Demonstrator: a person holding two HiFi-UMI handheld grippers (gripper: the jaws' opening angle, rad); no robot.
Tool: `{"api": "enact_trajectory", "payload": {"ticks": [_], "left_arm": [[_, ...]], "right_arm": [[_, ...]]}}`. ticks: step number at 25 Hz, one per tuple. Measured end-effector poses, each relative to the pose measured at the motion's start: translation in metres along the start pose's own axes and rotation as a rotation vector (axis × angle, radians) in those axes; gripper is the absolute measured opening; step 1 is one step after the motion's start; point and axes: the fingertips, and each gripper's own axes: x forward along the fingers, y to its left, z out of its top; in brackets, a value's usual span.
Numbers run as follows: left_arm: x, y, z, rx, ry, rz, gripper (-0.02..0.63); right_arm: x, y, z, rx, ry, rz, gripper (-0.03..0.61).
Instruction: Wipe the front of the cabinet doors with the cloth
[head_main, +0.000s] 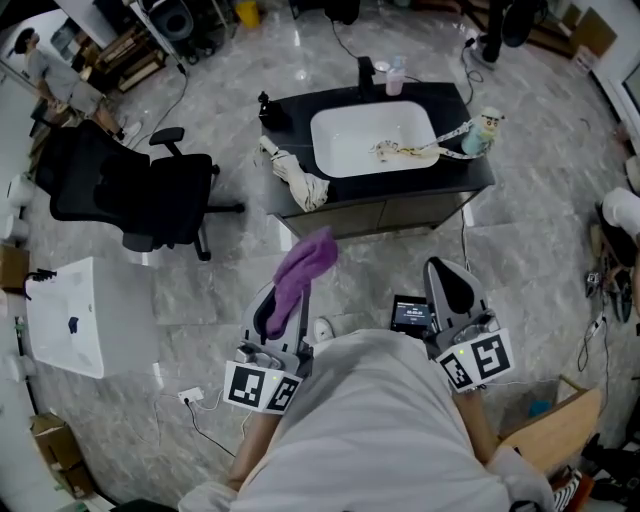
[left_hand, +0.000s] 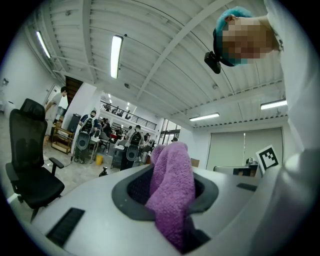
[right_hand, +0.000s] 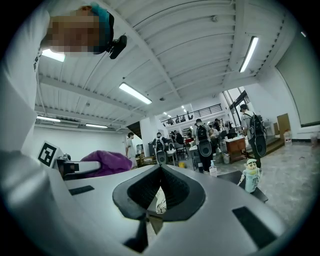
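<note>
A purple cloth (head_main: 303, 268) is pinched in my left gripper (head_main: 280, 300), which is shut on it; its free end flops forward past the tips. In the left gripper view the cloth (left_hand: 172, 187) fills the slot of the left gripper (left_hand: 167, 200). My right gripper (head_main: 445, 275) is shut and holds nothing; its view shows the right gripper (right_hand: 160, 192) with jaws meeting at the tip. The cabinet doors (head_main: 385, 214) face me under a black counter with a white sink (head_main: 370, 140), about a step ahead of both grippers.
A white rag (head_main: 300, 182) hangs over the counter's left front corner. A figurine (head_main: 486, 130) and a soap bottle (head_main: 395, 76) stand on the counter. A black office chair (head_main: 130, 195) is to the left, a cardboard box (head_main: 555, 425) to the right, and a small device (head_main: 411, 315) on the floor.
</note>
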Motion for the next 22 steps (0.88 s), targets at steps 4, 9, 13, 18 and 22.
{"api": "enact_trajectory", "payload": {"ticks": [4, 9, 13, 18, 22], "left_arm": [[-0.005, 0.002, -0.003, -0.013, 0.004, 0.016, 0.104], [-0.009, 0.006, -0.005, -0.011, 0.011, 0.024, 0.104], [-0.012, 0.004, -0.006, -0.009, 0.014, 0.021, 0.104], [-0.011, 0.001, -0.01, -0.014, 0.025, 0.008, 0.104], [-0.012, -0.004, -0.011, -0.013, 0.023, 0.0, 0.104]], "right_arm": [[-0.002, -0.002, -0.002, 0.008, 0.006, -0.002, 0.026], [-0.003, -0.003, -0.003, 0.015, 0.004, -0.015, 0.026], [-0.006, -0.001, -0.005, 0.021, 0.005, -0.02, 0.026], [-0.012, 0.0, -0.01, 0.02, 0.019, -0.028, 0.026], [-0.015, 0.001, -0.014, 0.02, 0.03, -0.023, 0.026]]}}
